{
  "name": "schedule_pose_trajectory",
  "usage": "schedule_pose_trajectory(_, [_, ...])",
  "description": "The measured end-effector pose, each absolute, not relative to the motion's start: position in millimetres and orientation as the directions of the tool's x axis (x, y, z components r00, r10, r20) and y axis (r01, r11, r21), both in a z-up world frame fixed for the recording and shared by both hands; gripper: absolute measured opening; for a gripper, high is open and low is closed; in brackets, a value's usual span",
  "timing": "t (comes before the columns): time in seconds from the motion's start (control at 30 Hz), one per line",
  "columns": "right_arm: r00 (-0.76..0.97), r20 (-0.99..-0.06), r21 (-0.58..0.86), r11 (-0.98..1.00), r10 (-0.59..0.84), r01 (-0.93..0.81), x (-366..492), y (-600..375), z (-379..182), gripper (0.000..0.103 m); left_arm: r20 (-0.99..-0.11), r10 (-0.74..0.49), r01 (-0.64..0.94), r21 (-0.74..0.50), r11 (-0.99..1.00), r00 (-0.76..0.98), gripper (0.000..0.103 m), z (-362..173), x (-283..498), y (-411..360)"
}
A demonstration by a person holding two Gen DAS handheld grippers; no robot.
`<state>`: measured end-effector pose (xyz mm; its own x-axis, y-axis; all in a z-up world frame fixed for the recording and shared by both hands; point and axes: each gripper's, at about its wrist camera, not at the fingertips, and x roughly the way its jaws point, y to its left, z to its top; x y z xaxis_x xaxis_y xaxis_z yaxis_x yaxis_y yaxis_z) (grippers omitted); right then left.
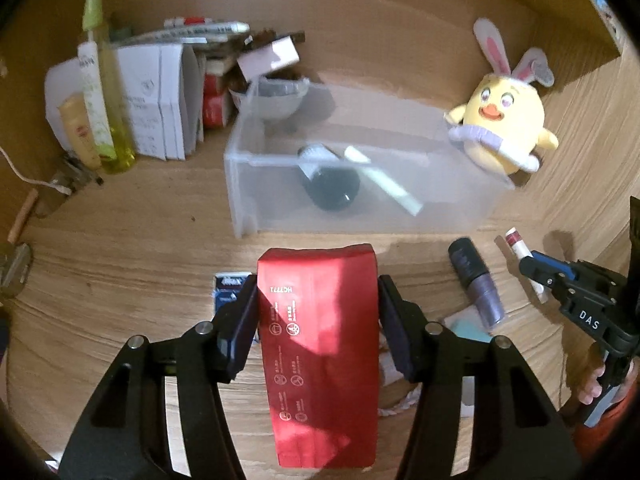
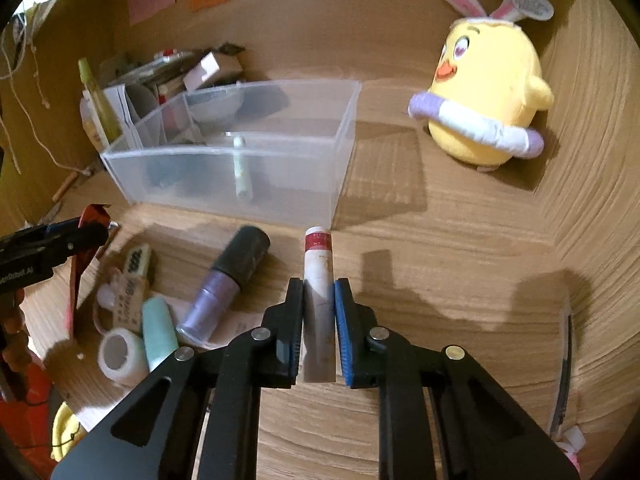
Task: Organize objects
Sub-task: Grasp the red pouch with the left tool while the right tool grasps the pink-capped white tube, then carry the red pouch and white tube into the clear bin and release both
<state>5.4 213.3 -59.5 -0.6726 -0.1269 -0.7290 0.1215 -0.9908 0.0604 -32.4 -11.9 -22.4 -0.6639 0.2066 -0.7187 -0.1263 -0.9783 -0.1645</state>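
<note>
Two grippers: both closed on an item over the wooden counter (image 2: 460, 248), in front of the clear plastic bin (image 1: 248, 196)
Left gripper (image 1: 318, 312): its fingers (image 1: 242, 320) press the two sides of a red carton (image 1: 320, 344), opened only as wide as the carton; the carton stands up between them with white print on its face
Right gripper (image 2: 319, 320): its fingers (image 2: 344, 332) are nearly together, clamped on a slim white tube with a red band (image 2: 318, 264); the tube points away toward the bin's front corner; the same gripper (image 1: 538, 278) shows at the right edge of the left wrist view with the tube (image 1: 516, 242)
Clear plastic bin: set mid-counter, well apart from both grippers; a dark bottle (image 1: 330, 184) and a pale stick-shaped tube (image 1: 384, 180) lie inside it
Purple bottle with black cap (image 2: 228, 280): lies on the counter just left of the right gripper, cap toward the bin
Small items: a mint-green tube (image 2: 159, 332) and a white tape roll (image 2: 120, 356) lie near the purple bottle
Yellow chick plush with bunny ears (image 2: 488, 80): sits at the back right, apart from the bin
Back left: white folded cartons (image 1: 160, 100), a yellow-green bottle (image 1: 110, 92) and other clutter stand beside the bin
Blue packet (image 1: 229, 288): lies on the counter, partly hidden behind the left finger
</note>
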Motion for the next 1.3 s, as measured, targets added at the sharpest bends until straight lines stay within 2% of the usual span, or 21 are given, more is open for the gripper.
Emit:
schedule_pose_trajectory(0.47, [-0.760,-0.624,0.093,-0.983,-0.184,0.161,-1.3,200.9,-12.9,0.014,-0.606,0.192,-0.123,-0.154,-0.980,-0.772,0.057,31.4,-24.7,-18.3])
schedule_pose_trajectory(0.9, [-0.816,-0.542,0.053,-0.977,-0.202,0.207,-26.7,185.2,24.2,0.014,-0.560,0.170,-0.098,-0.156,-0.983,-0.811,0.057,63.3,-57.1,-26.2])
schedule_pose_trajectory(1.3, [-0.821,-0.530,0.035,-0.972,-0.214,0.231,-67.8,170.9,38.7,0.014,-0.545,0.137,-0.078,-0.131,-0.988,-0.827,0.057,81.8,-95.6,-25.1])
